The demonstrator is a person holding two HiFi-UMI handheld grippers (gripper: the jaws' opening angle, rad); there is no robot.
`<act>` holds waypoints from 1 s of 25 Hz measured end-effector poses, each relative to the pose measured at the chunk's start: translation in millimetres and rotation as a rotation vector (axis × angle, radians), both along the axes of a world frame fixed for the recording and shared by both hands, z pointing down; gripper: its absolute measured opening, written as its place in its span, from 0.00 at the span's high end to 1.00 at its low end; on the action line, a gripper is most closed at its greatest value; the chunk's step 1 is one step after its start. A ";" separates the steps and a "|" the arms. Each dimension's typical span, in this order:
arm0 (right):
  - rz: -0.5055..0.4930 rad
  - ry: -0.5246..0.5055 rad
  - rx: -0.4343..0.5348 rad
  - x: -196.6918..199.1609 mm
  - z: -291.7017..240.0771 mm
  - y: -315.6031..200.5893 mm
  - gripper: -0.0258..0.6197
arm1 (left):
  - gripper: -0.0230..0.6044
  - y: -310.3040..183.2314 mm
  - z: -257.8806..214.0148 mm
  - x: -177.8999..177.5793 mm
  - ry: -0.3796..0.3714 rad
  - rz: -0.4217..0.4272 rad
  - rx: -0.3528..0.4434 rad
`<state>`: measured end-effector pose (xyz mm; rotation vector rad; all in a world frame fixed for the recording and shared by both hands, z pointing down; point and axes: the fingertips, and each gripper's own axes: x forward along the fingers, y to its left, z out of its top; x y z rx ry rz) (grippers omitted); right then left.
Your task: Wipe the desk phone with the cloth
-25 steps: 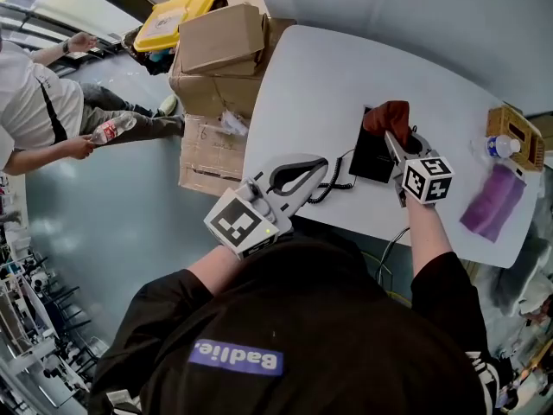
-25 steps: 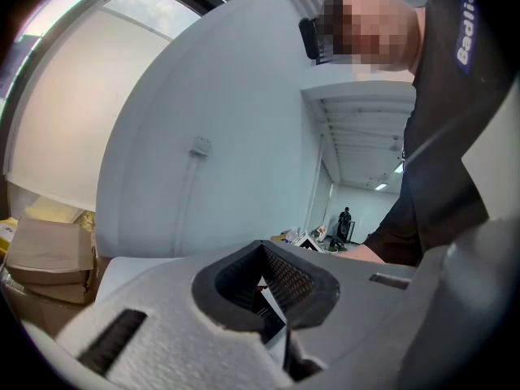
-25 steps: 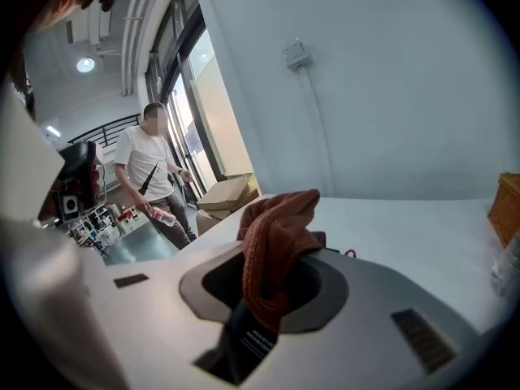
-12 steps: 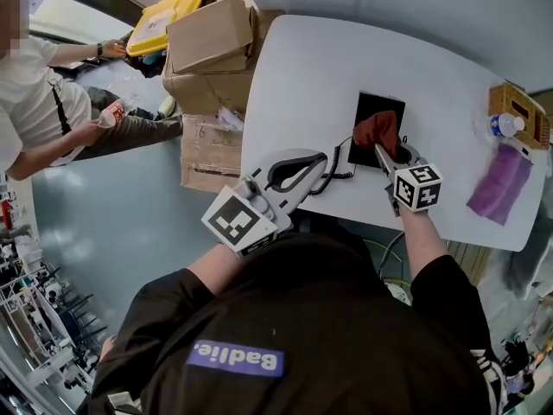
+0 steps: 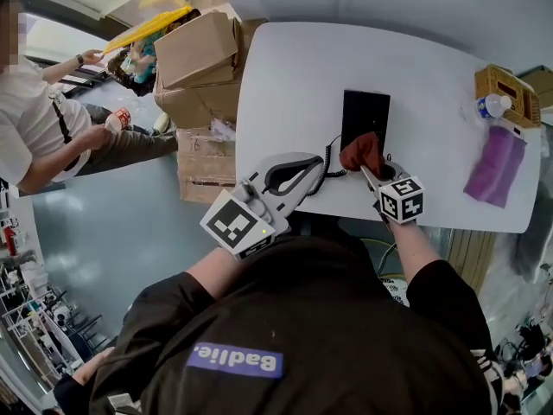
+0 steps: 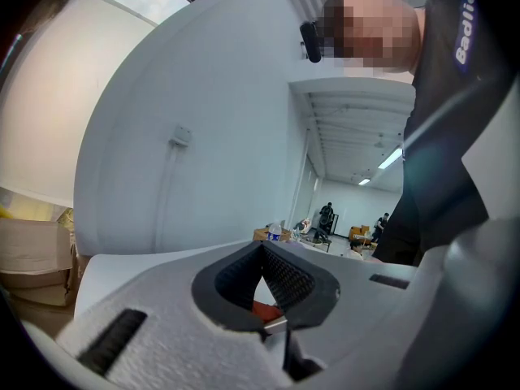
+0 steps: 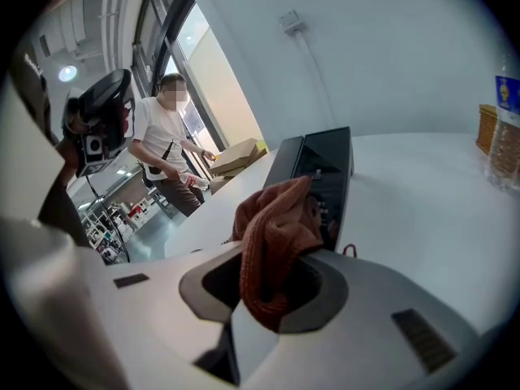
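Observation:
The black desk phone [image 5: 365,115] lies flat on the white table [image 5: 285,67]; in the right gripper view the phone [image 7: 321,165] stretches away just beyond the jaws. My right gripper [image 5: 369,168] is shut on a rust-red cloth [image 5: 361,151], which rests on the phone's near end. The cloth [image 7: 275,238] bunches up out of the right gripper [image 7: 268,299]. My left gripper [image 5: 313,166] hovers at the table's near edge, left of the phone, jaws together with nothing seen between them [image 6: 264,254]. The coiled cord [image 5: 332,164] runs from the phone under its tip. The handset is hidden.
Cardboard boxes [image 5: 203,59] stand against the table's left side. A wicker basket [image 5: 501,89], a water bottle [image 5: 492,105] and a purple cloth [image 5: 494,167] sit at the table's right end. A seated person [image 5: 43,119] is on the floor side, far left.
My right gripper has drawn the cloth along the phone from its far end to its near end. The left gripper has stayed put.

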<state>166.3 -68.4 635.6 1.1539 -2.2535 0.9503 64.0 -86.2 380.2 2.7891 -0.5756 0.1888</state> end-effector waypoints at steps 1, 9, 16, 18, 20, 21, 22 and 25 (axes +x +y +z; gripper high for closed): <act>-0.002 0.002 -0.004 -0.5 0.3 2.6 0.81 | 0.94 0.1 0.0 0.8 0.003 0.005 0.007; 0.030 -0.015 0.032 2.9 -32.5 -3.1 0.81 | 0.94 2.1 -7.8 1.6 0.033 0.021 0.026; 0.091 -0.008 0.135 41.8 -79.8 -61.8 0.81 | 0.94 -9.2 -20.5 8.1 0.065 0.003 0.048; 0.102 -0.006 0.158 51.1 -88.1 -77.8 0.81 | 0.94 -11.9 -21.3 7.3 0.065 -0.005 0.050; 0.110 -0.004 0.176 58.5 -93.1 -92.5 0.81 | 0.94 -13.8 -19.2 5.9 0.059 -0.016 0.047; 0.111 -0.004 0.183 61.4 -94.7 -99.4 0.81 | 0.94 -14.6 -17.8 5.3 0.056 -0.024 0.044; 0.110 -0.005 0.189 63.7 -95.6 -105.5 0.81 | 0.94 -15.6 -16.3 4.4 0.050 -0.034 0.042; 0.100 -0.004 0.190 68.2 -92.3 -116.9 0.81 | 0.94 -19.9 -10.2 -1.1 0.013 -0.068 0.045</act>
